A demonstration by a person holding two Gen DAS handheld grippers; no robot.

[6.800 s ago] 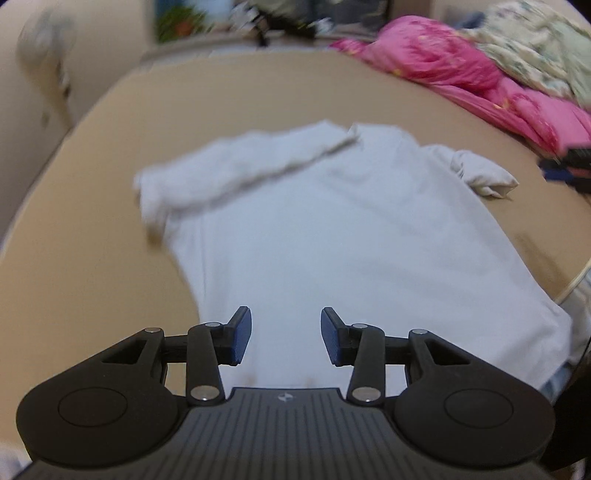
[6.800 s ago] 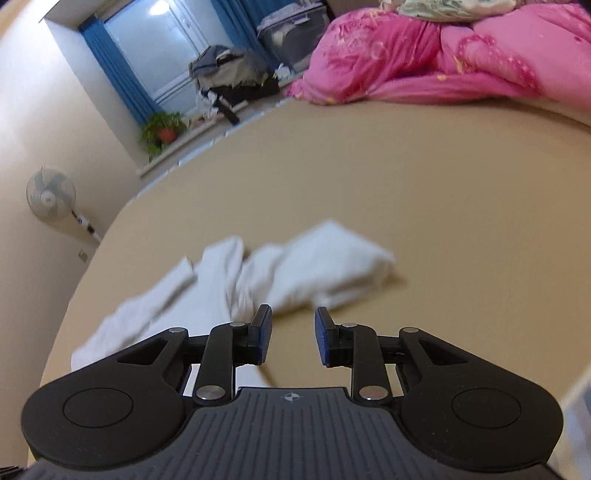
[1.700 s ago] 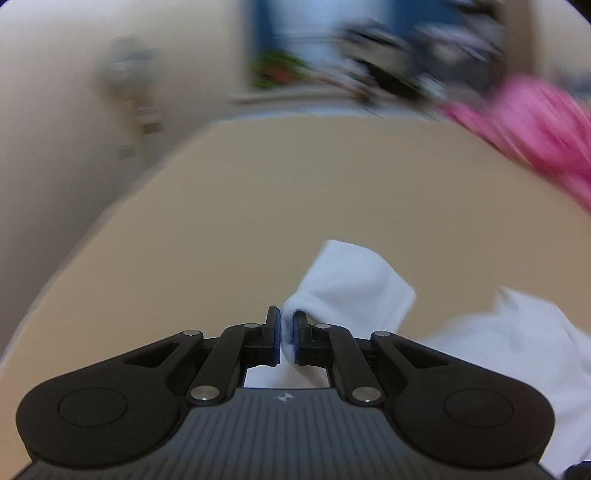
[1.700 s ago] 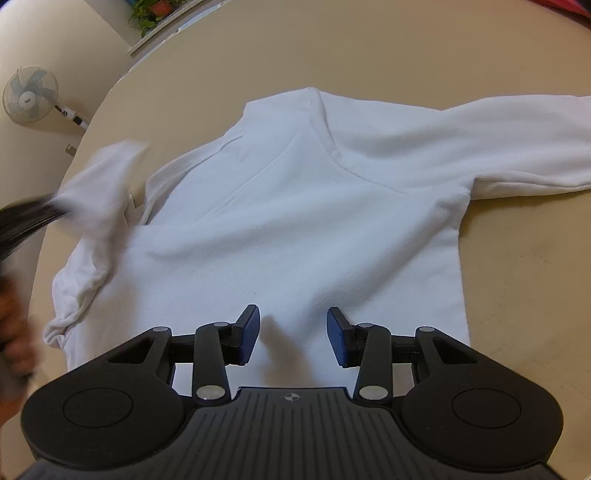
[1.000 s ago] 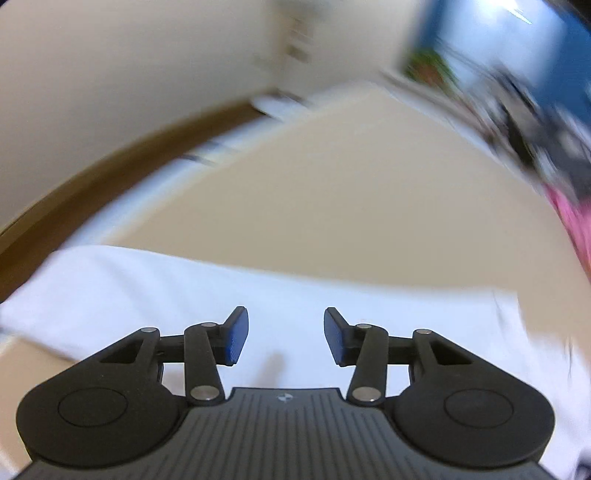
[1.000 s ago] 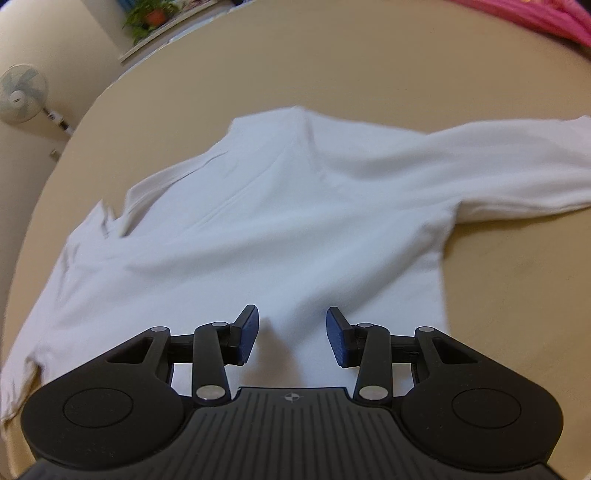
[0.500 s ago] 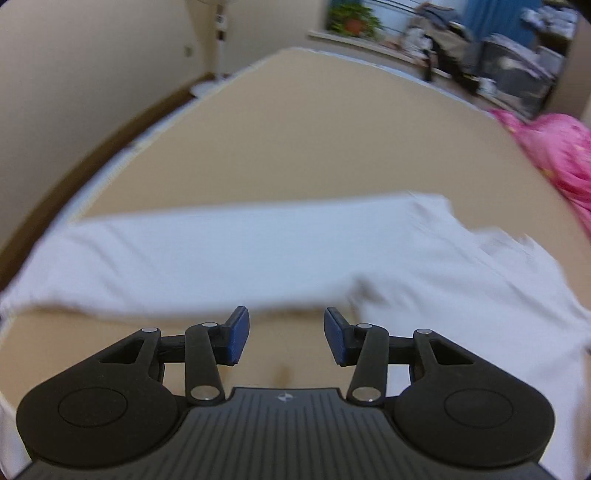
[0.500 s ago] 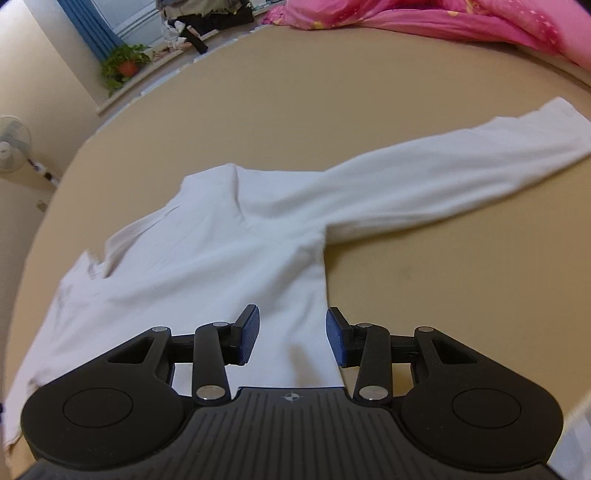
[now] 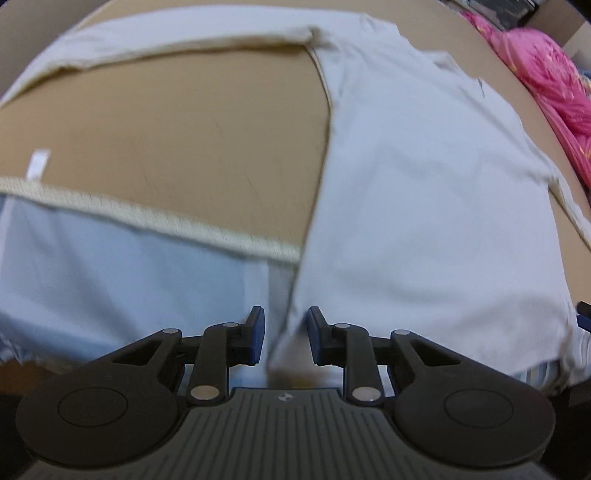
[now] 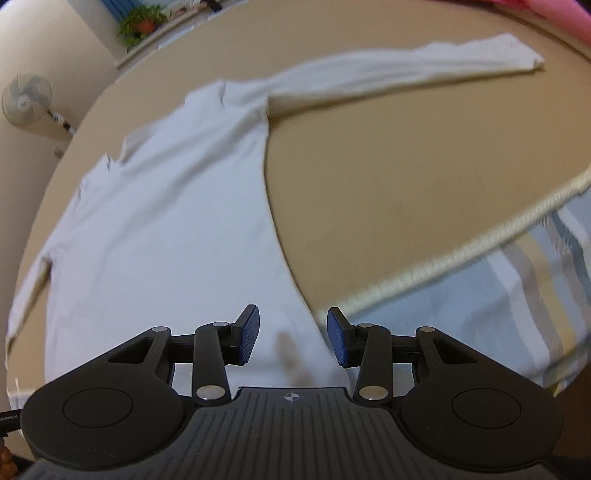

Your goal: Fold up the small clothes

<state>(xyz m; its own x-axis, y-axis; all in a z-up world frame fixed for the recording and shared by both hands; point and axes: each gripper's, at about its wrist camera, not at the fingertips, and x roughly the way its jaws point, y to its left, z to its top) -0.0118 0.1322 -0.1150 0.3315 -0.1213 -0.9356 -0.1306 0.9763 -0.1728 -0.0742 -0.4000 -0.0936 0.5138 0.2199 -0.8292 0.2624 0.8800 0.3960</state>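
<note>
On tan mat, flat white long-sleeved shirt; left hand-held gripper and right hand-held gripper spread.

Soft white cloth shirt on matt tan mat.

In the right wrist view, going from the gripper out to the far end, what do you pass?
Right gripper → white shirt → tan bed surface → outstretched sleeve → potted plant.

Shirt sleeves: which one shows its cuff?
The sleeve in the right wrist view, cuff showing on the mat. The other sleeve runs out of frame.
</note>
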